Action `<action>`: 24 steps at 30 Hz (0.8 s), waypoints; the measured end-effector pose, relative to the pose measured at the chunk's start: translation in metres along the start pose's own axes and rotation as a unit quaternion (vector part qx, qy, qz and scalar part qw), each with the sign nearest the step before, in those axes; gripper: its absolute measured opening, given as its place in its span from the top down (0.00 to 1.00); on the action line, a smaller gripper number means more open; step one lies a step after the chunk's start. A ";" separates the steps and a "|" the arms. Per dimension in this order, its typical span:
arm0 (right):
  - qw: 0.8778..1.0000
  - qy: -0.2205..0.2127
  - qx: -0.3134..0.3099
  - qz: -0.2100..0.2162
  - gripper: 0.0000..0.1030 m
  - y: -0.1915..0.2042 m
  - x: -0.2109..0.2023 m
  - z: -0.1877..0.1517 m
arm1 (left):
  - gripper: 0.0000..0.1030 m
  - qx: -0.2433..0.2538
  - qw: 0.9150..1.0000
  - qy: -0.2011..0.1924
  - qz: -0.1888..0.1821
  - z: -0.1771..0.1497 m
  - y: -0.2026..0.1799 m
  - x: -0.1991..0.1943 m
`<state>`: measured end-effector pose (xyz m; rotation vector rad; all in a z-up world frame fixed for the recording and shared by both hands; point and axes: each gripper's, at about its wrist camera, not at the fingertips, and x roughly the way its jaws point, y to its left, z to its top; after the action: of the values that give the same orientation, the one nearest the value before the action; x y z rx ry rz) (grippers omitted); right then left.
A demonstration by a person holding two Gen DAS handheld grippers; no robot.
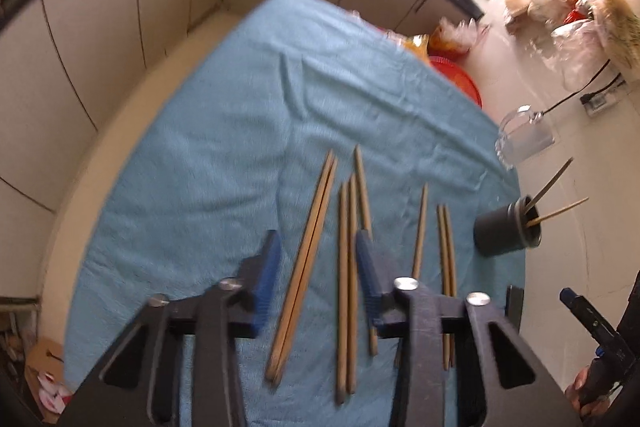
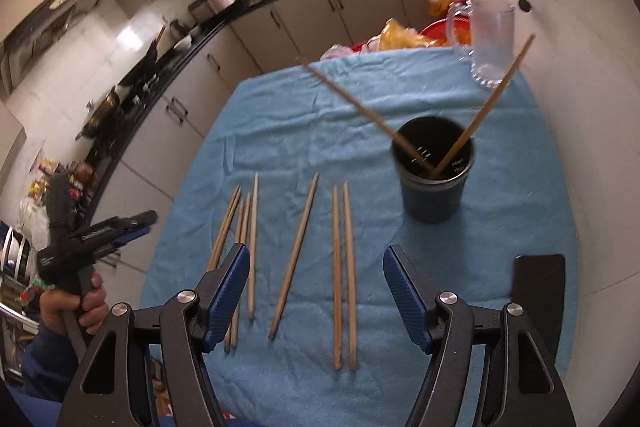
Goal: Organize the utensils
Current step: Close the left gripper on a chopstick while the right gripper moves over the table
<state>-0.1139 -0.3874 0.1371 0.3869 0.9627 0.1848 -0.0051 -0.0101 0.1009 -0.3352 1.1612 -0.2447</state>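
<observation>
Chopsticks [image 2: 344, 275] lie loose on the blue cloth [image 2: 500, 227], roughly parallel: a pair near the middle, a single one to its left [image 2: 294, 259], and a cluster of about four further left [image 2: 244, 251]. Two more already stand crossed in the dark cup [image 2: 434, 187], which sits upright on the cloth to the right of the row and well apart from it. A clear glass mug [image 2: 490, 39] stands beyond the cup at the cloth's far edge.

The right gripper [image 2: 316, 287] hovers above the near ends of the middle sticks, jaws wide apart, nothing between the pads. The left gripper [image 1: 316, 279] hangs over the cluster on its side, jaws narrower yet apart, gripping nothing; several sticks lie below its gap.

Judgement: the step in hand is picking up the next sticks. To do it well, each claw should straddle one pair only, descend squarely, close near mid-length so the sticks do not swing, then tilt them tip-down into the cup. Risk: pinching the cloth, or knocking the cup or the leaning sticks
</observation>
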 end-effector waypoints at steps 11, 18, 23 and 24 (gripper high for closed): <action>1.000 0.000 -0.011 -0.022 0.28 0.004 0.002 -0.005 | 0.90 0.037 0.996 0.077 0.009 0.021 -0.007 0.078; 0.999 -0.008 0.014 -0.043 0.28 -0.013 -0.010 -0.009 | 0.94 0.054 0.992 0.108 0.019 0.031 -0.010 0.111; 0.998 -0.006 0.032 -0.055 0.28 -0.023 -0.014 -0.014 | 0.94 0.080 0.990 0.107 0.037 0.037 -0.019 0.118; 0.998 -0.005 0.034 -0.056 0.28 -0.024 -0.015 -0.014 | 0.94 0.086 0.989 0.109 0.041 0.037 -0.020 0.119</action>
<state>-0.1343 -0.4102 0.1314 0.3949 0.9790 0.0492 0.0739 -0.0667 0.0208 -0.1096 1.3549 -0.3132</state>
